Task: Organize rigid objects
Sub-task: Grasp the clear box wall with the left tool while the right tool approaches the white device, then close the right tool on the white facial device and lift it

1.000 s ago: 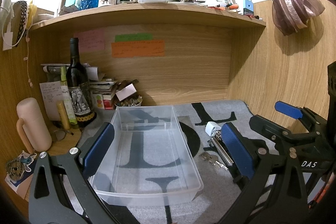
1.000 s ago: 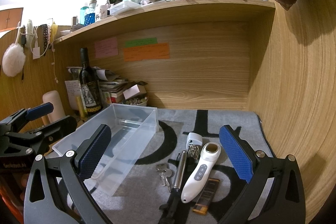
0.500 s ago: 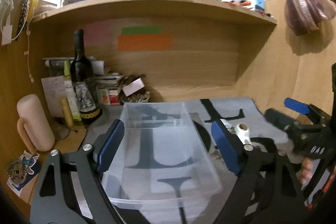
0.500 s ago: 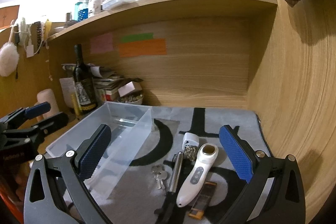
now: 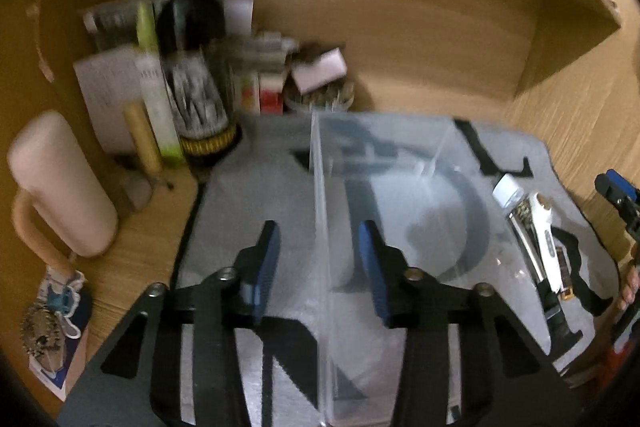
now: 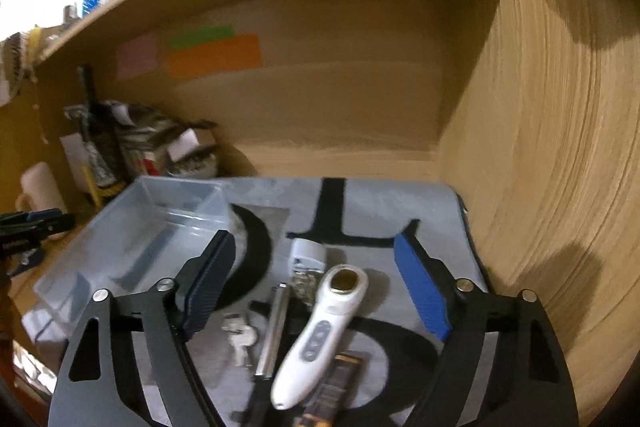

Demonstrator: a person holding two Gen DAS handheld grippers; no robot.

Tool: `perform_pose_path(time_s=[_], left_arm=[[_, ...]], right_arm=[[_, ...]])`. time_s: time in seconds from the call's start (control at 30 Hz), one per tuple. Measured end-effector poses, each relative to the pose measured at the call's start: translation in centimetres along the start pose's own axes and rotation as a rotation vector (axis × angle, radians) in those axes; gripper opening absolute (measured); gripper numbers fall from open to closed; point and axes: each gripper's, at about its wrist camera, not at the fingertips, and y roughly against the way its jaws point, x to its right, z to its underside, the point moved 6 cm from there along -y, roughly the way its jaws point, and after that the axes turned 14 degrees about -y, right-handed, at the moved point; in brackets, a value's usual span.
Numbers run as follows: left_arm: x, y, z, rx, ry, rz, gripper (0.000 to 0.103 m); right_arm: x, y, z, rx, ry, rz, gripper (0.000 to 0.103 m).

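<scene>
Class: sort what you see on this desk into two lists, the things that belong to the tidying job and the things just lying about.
Belong to the job:
clear plastic bin
white handheld device
keys
metal rod
small jar
dark flat bar

Lying about:
wine bottle
pink mug
sticky notes
papers

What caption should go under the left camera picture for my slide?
Left gripper straddles the clear bin's wall, pads not yet touching it.
</scene>
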Motion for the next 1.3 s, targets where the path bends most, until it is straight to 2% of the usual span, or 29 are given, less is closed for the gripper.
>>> perform_pose_path(time_s=[0.1, 0.4, 0.53, 0.77, 0.97, 1.07, 1.13, 1.3], left_arm=[[-0.2, -1.3, 0.6, -0.063, -0.008, 0.025, 0.030], [1.3, -3.5, 1.9, -0.195, -0.052, 0.126, 0.008], [1.5, -3.9, 2.4, -0.211, -0.066, 0.110, 0.007], [1.4, -3.8, 2.4, -0.206, -0.061, 0.115, 0.007], [1.4, -3.8, 2.3, -0.203, -0.073, 0.111, 0.007], [1.4, -3.8, 2.2, -0.202, -0.075, 0.111, 0.007], [1.4, -3.8, 2.2, -0.201, -0.075, 0.110, 0.007], [1.3, -3.8, 2.2, -0.200, -0.075, 0.110, 0.007]], right_arm=[[0.8, -1.0, -0.1, -0.038, -0.017, 0.019, 0.070], [3.1, -4.4, 0.4, -0.122, -0.055, 0.086, 0.067], [4.1, -5.6, 1.4, -0.176, -0.077, 0.087, 0.067], [5.3, -7.7, 4.1, -0.326, -0.131, 0.063, 0.067], [4.6, -9.2, 6.4, -0.430, -0.084, 0.053, 0.067], [4.6, -10.0, 7.0, -0.456, -0.091, 0.045, 0.055], [4.5, -10.3, 6.7, -0.449, -0.097, 0.041, 0.043], [4.5, -10.2, 6.8, -0.421, -0.113, 0.034, 0.039]])
